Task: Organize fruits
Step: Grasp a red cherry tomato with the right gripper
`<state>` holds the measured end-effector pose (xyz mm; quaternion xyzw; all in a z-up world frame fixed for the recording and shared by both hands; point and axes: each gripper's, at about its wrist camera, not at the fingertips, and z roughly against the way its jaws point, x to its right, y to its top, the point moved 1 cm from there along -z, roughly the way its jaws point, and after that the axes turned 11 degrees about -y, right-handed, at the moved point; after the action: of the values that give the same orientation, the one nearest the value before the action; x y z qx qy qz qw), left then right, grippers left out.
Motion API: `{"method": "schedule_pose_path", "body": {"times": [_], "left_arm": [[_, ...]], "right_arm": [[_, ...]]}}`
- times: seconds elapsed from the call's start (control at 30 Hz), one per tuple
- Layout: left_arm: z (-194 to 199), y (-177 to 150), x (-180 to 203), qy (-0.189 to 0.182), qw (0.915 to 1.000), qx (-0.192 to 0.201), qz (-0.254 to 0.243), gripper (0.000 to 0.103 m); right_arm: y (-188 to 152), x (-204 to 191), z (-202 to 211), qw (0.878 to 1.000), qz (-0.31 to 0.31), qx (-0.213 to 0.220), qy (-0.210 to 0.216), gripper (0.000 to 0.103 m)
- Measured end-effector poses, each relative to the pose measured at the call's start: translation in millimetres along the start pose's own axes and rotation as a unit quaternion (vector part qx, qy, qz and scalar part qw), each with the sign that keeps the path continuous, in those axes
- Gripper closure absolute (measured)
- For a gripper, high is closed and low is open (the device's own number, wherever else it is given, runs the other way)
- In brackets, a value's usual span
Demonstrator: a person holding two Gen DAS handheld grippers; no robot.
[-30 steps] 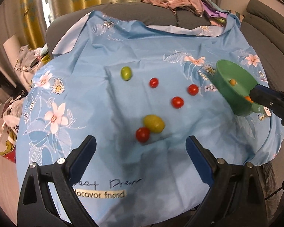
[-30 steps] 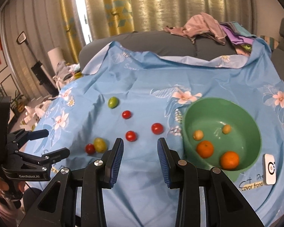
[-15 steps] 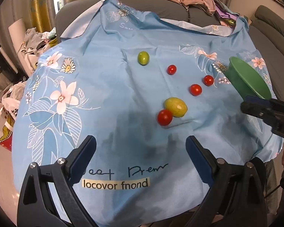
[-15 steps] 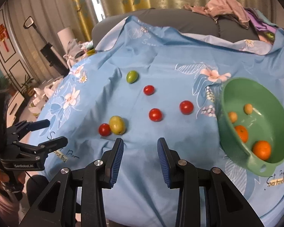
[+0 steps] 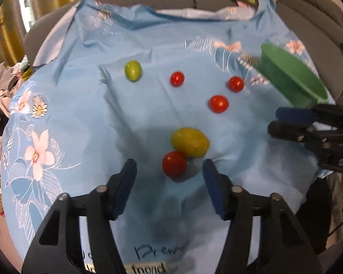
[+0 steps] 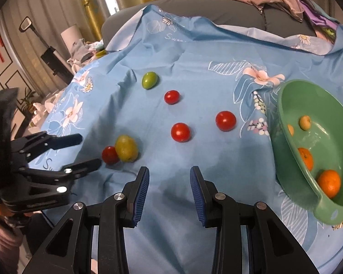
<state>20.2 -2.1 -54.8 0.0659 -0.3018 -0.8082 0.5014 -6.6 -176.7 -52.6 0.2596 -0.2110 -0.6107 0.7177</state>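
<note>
Since half a second ago the left claw [image 5: 169,171] has dropped in closer on the red tomato [image 5: 174,164], and its fingers, wide apart before, are now narrower but still released, with the tomato sitting in the gap and touching neither blue pad.

Biggest thing here is the blue floral cloth [image 6: 194,68] draped over the desk, and all the fruit sits on it. Next is the green bowl [image 6: 285,159] on the right side, tipped up on its edge so the opening faces left. Inside it are two oranges [image 6: 328,182] and two smaller yellowish fruits up near the top.

Then the right claw [image 6: 169,182], released, holding nothing, hovering over bare cloth a bit in front of the loose fruit.

Fruit on the cloth: a yellow-green fruit [image 5: 190,142] touching that red tomato, a greener one [image 5: 132,70] well apart at the far left, and three more small tomatoes [image 5: 218,104] scattered between them and the bowl.
</note>
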Motion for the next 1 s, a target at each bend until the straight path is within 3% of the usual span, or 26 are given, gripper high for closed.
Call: {"method": "schedule_pose_path", "body": {"times": [0.3,0.43,0.63,1.0], "left_arm": [[-33,4,2,0.008,0.9964,-0.066,-0.052,0.06],[-38,7,-2,0.008,0.9957,-0.073,-0.057,0.066],[-39,8,-9,-0.019,0.9968,-0.066,-0.04,0.076],[-30,11,-20,-0.053,0.9978,-0.03,0.026,0.076]], "right_arm": [[18,8,-26,1.0,-0.003,-0.006,0.0,0.066],[25,8,-42,1.0,-0.001,-0.014,0.001,0.066],[34,5,-66,0.999,0.006,-0.032,0.006,0.066],[44,-1,-89,0.999,0.027,-0.038,0.0,0.066]]}}
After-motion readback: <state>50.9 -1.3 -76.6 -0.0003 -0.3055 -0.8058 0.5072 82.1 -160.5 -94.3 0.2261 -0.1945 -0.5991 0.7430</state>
